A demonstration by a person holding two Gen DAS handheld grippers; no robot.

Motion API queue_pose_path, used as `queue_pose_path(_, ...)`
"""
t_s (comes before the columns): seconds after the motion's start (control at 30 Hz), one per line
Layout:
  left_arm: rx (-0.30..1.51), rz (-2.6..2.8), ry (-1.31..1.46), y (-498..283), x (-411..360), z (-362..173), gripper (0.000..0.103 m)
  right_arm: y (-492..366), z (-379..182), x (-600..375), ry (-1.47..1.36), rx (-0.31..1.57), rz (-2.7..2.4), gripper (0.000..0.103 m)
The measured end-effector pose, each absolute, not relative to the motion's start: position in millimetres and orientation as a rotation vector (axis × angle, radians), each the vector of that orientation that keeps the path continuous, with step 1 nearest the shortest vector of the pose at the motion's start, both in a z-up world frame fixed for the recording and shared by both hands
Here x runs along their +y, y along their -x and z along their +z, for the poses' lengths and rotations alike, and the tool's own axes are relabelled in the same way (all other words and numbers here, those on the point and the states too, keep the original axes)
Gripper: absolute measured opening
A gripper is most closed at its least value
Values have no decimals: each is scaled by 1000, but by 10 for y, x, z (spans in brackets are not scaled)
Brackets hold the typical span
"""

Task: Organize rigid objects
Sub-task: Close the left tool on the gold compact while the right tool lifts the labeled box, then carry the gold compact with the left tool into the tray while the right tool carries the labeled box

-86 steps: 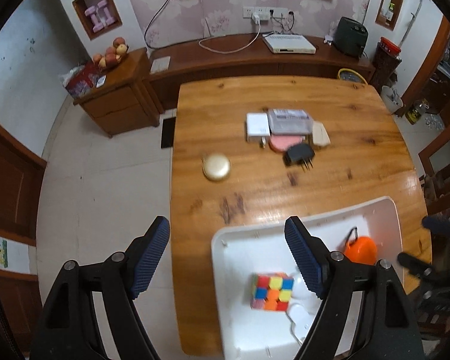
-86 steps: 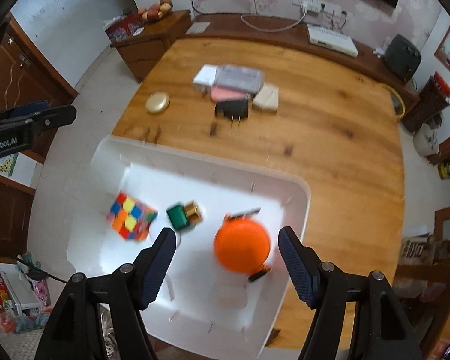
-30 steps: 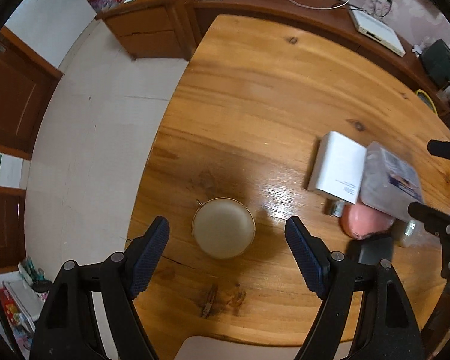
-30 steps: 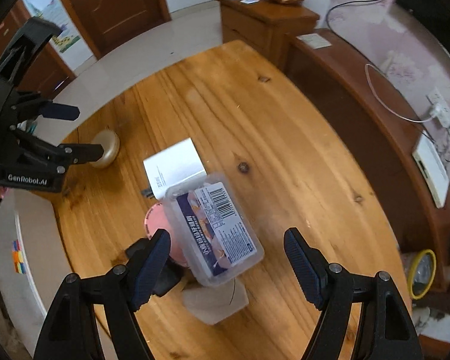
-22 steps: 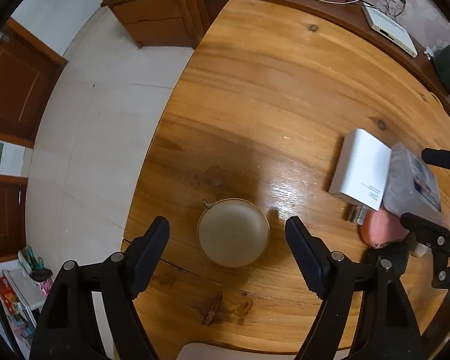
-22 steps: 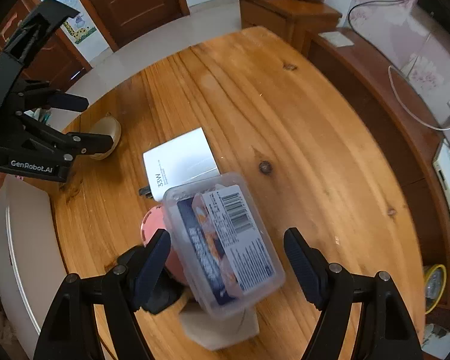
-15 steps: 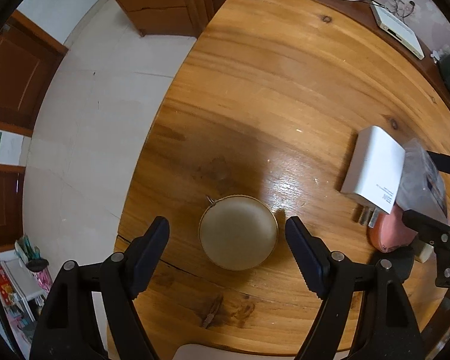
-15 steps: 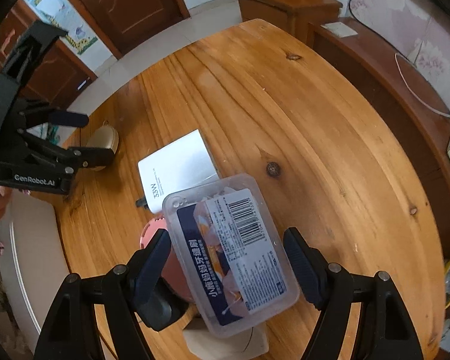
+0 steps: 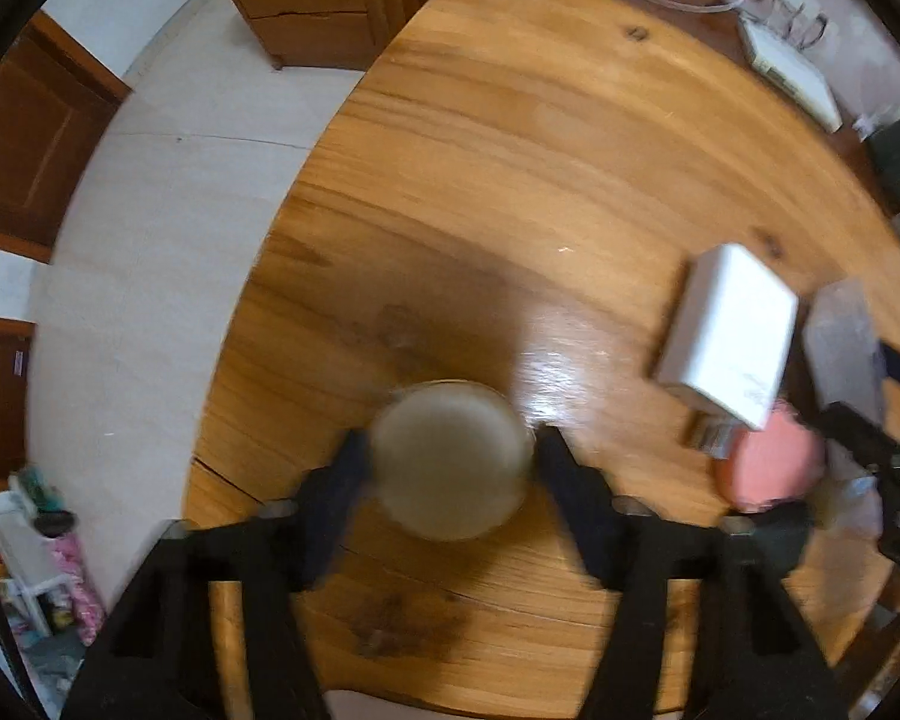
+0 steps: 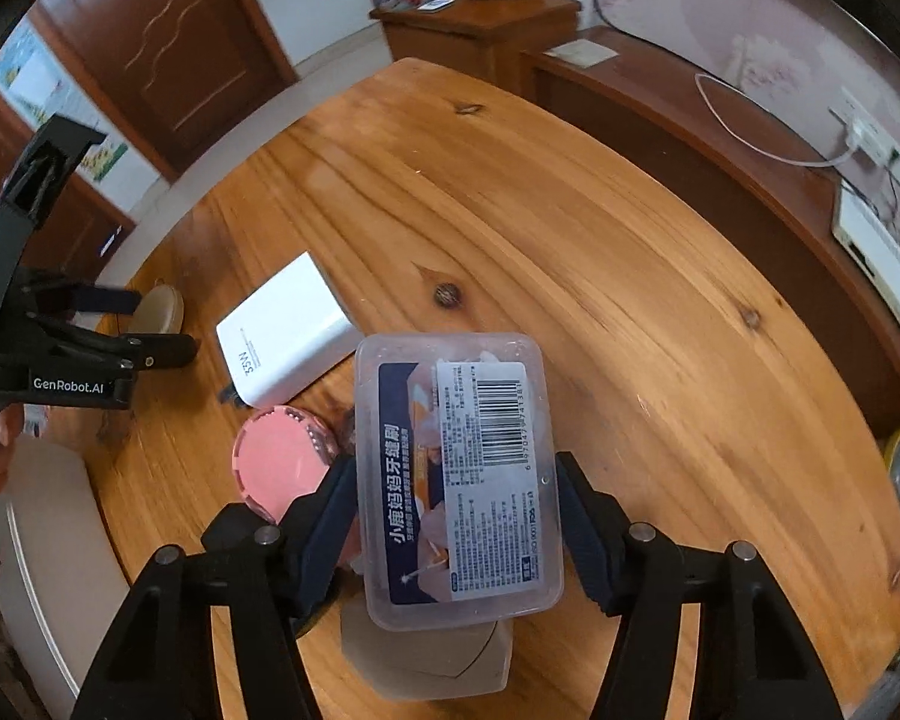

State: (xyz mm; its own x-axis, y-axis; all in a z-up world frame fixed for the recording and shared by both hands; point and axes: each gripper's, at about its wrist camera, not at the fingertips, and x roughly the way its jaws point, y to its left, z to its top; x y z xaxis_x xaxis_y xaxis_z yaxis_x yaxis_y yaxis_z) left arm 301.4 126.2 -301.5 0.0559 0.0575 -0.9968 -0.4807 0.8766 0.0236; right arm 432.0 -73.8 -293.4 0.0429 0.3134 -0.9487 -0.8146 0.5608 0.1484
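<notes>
1. Round gold case [image 9: 453, 461], lower centre of the left wrist view, on the wooden table [image 9: 570, 138]. Left gripper [image 9: 450, 456] has just been closing; pads touch both flanks, so it reads as clamped on the case. Frame blurred: confirm before lifting.
2. Clear plastic box [image 10: 459, 468], centre-low in the right wrist view, stacked on other items. Right gripper [image 10: 456, 489] has also just been closing, pads against its long sides: gripped.
3. Lift both straight up; pink disc [image 10: 279, 462] and white charger [image 10: 288, 339] touch or sit just beside the box.
4. White tray [image 10: 42, 540], lower left, is the likely drop point.
</notes>
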Motion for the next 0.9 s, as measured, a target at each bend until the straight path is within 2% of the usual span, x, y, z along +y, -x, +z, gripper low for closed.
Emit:
queue_pose_path(0.2,1453,429,343,-2922,1248,-2979,58,-4289,-2834,-878,439,1227,881,64)
queue_pose_path(0.33,1416,416,337,-2815,1184,-2771,58,-4222,-2730,-890,420,1208,871,64)
queue_pose_path(0.57,1320,342,317,-2577,1076,-2140,58,-4028,-2399,-956,359,1157,874,64)
queue_pose_path(0.9,1196,240,253,-2014,975,-1287,58,-3371,-1474,-1244,205,1006,877,64)
